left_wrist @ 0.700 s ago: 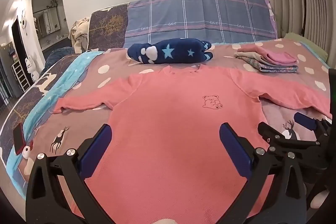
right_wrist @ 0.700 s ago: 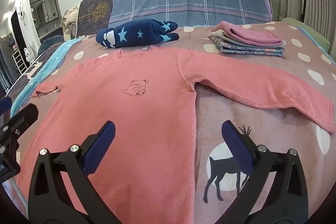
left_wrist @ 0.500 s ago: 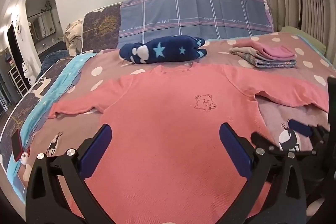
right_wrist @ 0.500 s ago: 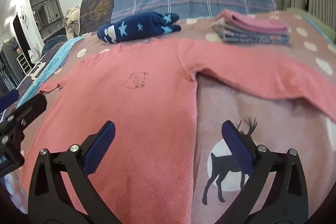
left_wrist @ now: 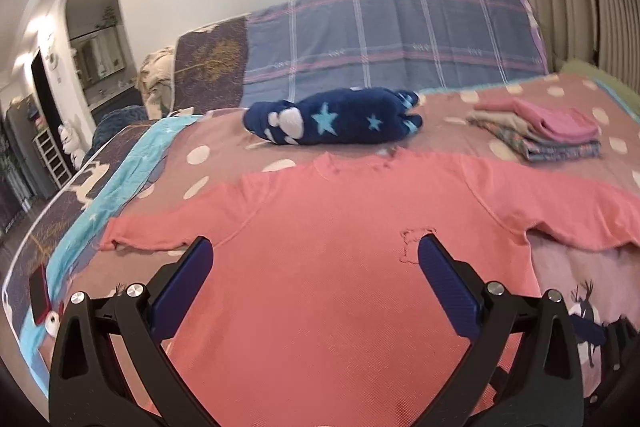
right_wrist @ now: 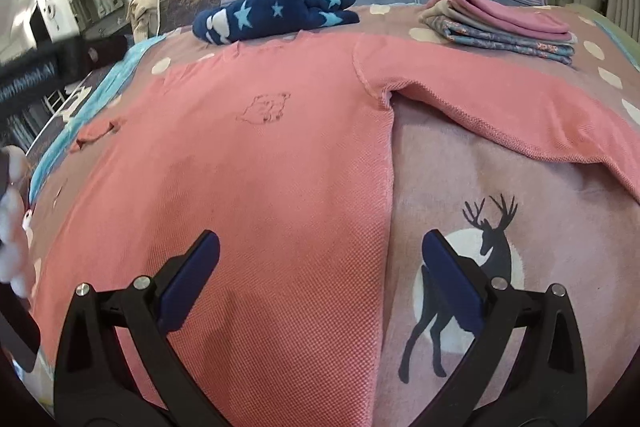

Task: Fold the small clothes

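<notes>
A pink long-sleeved top (left_wrist: 328,247) (right_wrist: 256,163) lies flat on the bed, front up, sleeves spread to both sides, with a small bear outline (right_wrist: 264,107) on the chest. My left gripper (left_wrist: 314,255) hovers open above its middle, nothing between the blue pads. My right gripper (right_wrist: 320,251) is open and low over the top's right side seam, one pad over pink cloth, the other over the deer print on the bedspread (right_wrist: 500,155). Nothing is gripped.
A rolled navy garment with stars (left_wrist: 332,123) (right_wrist: 272,13) lies beyond the collar. A stack of folded clothes (left_wrist: 540,131) (right_wrist: 504,23) sits at the back right. A red phone (left_wrist: 39,291) lies near the bed's left edge. Plaid pillows (left_wrist: 392,35) line the headboard.
My right gripper has dropped closer to the top and tipped further down over its right seam. My left gripper has lifted its view and shifted left, away from the right one.
</notes>
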Demonstrator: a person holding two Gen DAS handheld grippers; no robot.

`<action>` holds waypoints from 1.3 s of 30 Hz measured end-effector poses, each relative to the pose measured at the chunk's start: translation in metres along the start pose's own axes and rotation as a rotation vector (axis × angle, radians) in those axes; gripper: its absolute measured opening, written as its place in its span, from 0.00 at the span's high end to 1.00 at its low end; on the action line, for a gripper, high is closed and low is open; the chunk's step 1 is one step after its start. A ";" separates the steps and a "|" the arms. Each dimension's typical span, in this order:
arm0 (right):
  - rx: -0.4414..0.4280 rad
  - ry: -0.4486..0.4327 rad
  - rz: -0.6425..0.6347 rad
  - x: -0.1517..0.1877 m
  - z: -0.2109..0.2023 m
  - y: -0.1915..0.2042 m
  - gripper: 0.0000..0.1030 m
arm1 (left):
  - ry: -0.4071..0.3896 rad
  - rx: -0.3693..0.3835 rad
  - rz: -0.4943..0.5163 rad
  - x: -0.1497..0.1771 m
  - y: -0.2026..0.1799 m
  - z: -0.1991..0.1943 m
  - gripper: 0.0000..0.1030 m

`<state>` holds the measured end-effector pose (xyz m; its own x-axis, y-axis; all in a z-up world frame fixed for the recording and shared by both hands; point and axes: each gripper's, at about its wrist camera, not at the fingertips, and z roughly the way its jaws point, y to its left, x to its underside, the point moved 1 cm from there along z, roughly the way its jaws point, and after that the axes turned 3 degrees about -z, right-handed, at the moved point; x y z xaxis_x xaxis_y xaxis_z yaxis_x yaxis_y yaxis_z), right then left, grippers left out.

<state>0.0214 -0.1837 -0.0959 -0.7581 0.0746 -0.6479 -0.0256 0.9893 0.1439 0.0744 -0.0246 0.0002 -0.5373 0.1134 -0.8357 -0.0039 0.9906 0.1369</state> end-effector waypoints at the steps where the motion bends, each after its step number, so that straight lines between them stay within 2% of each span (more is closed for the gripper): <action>1: -0.004 0.003 -0.002 0.001 0.000 0.000 0.02 | -0.003 -0.004 -0.019 0.004 0.004 -0.003 0.01; 4: -0.002 0.001 -0.001 0.004 0.000 -0.001 0.02 | 0.025 0.024 -0.081 0.017 0.016 -0.007 0.01; 6: 0.007 -0.008 -0.008 0.005 -0.001 0.000 0.02 | 0.021 0.021 -0.081 0.021 0.020 -0.014 0.01; 7: 0.014 -0.018 -0.012 0.006 -0.004 0.002 0.02 | 0.046 0.027 -0.080 0.023 0.022 -0.015 0.01; 13: 0.065 -0.080 -0.015 0.009 -0.017 0.003 0.02 | 0.034 0.053 -0.043 0.029 0.023 -0.027 0.01; 16: 0.109 -0.112 0.000 0.010 -0.023 0.002 0.02 | 0.027 0.096 -0.039 0.034 0.025 -0.033 0.01; 23: 0.184 -0.091 -0.005 0.008 -0.029 0.014 0.02 | 0.032 0.175 -0.035 0.060 0.045 -0.038 0.01; 26: 0.203 -0.090 0.017 0.007 -0.036 0.020 0.02 | 0.042 0.237 -0.037 0.071 0.061 -0.037 0.01; 30: 0.246 -0.151 0.058 0.003 -0.053 0.035 0.02 | 0.037 0.300 -0.015 0.077 0.074 -0.036 0.01; 35: 0.310 -0.287 0.125 -0.002 -0.072 0.063 0.02 | 0.006 0.377 0.015 0.074 0.093 -0.030 0.01; 39: 0.314 -0.271 0.101 -0.018 -0.070 0.084 0.02 | -0.034 0.433 0.033 0.070 0.105 -0.030 0.01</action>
<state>-0.0126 -0.1111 -0.0202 -0.5467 0.1623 -0.8214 0.2714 0.9624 0.0095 0.0112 0.0852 -0.0282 -0.5034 0.1413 -0.8525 0.3712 0.9262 -0.0657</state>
